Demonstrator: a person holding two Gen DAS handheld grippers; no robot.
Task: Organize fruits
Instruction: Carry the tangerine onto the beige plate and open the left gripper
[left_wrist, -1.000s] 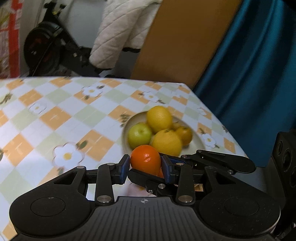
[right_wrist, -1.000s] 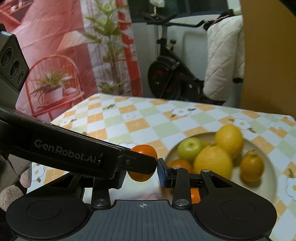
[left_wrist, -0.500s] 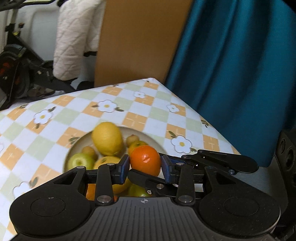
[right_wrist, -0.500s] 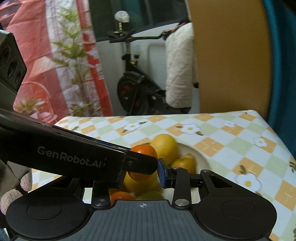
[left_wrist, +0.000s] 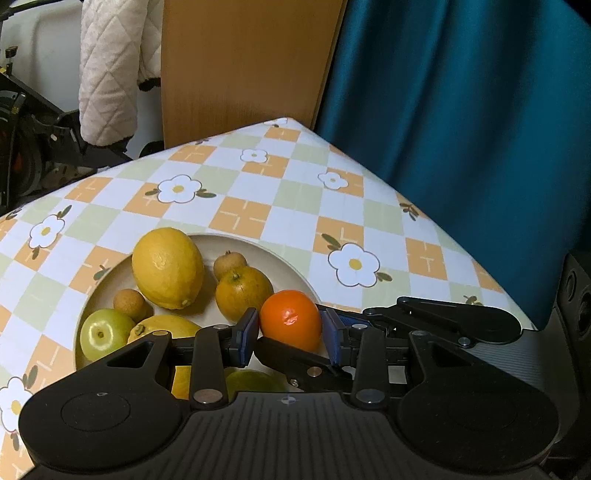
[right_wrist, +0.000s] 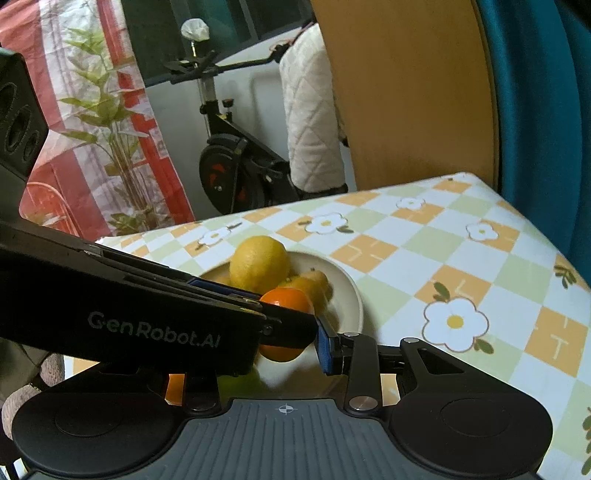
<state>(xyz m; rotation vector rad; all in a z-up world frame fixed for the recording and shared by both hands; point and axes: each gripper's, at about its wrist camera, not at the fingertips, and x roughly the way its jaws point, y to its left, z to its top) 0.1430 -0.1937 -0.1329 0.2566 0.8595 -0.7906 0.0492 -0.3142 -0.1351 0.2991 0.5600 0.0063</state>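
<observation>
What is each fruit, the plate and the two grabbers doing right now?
Tangerine: clamped between both grippers, above the plate.
Left gripper: fingers pressed on the tangerine.
Right gripper: fingers also around the tangerine.
Plate: on the table, holding fruit.
Lemon: lying in the plate.
Green apple: in the plate, near its rim.

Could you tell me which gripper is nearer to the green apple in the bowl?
Left. The left gripper sits just right of the green apple; the right gripper lies beyond it.

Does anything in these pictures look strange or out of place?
Yes: one orange sits between both grippers at once. The left gripper clamps it while a right gripper finger crosses beneath it. Fruit in the plate looks undisturbed.
</observation>
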